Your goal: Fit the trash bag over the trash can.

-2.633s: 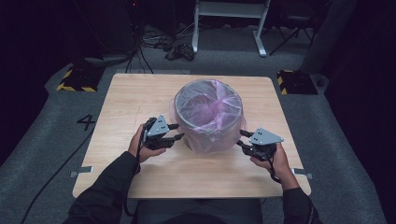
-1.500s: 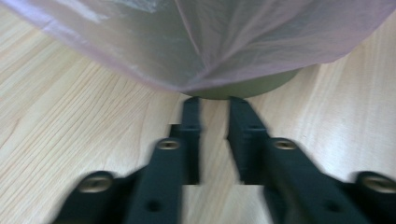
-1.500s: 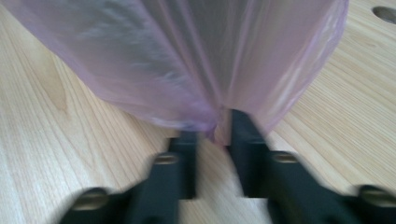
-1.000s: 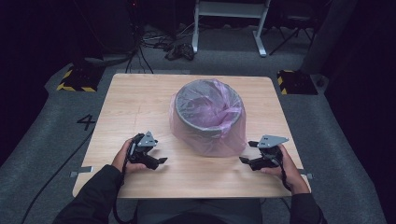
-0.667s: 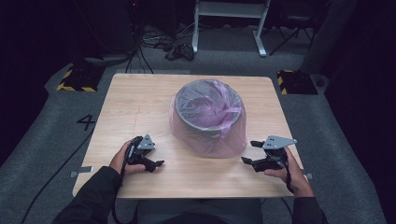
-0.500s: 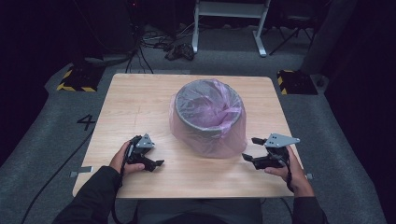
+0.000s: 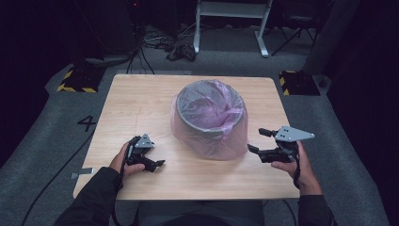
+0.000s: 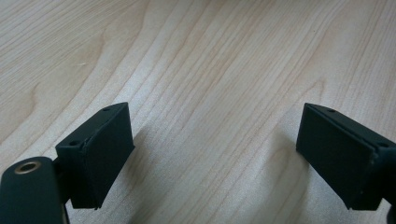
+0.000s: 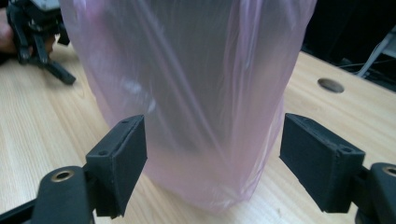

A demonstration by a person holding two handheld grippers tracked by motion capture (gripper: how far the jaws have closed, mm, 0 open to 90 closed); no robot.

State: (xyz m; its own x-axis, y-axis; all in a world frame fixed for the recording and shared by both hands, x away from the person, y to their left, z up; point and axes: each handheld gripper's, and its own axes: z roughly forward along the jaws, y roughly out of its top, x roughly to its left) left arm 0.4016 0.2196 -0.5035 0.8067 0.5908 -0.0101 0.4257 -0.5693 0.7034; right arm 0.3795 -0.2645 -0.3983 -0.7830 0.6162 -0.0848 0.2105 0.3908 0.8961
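Observation:
A grey bin lined with a pink plastic bag stands at the middle of the wooden table. The bag's skirt hangs over the bin's outside down to the tabletop. My left gripper sits low near the front left, tilted down at bare wood. Its jaws have just been opening and stand open with nothing between them. My right gripper hovers right of the bin, open, aimed at the bag, which lies beyond its pads without touching them. The left gripper also shows past the bag.
A round hole sits in the tabletop beyond the bag. Grey carpet surrounds the table, with a "4" mark at the left. Yellow-black striped blocks lie by the far corners. Cables and a white stand are behind.
Both grippers have drawn back from the bin's sides toward the table's front edge. The bag's skirt has dropped down around the bin. The right gripper has since risen a little.

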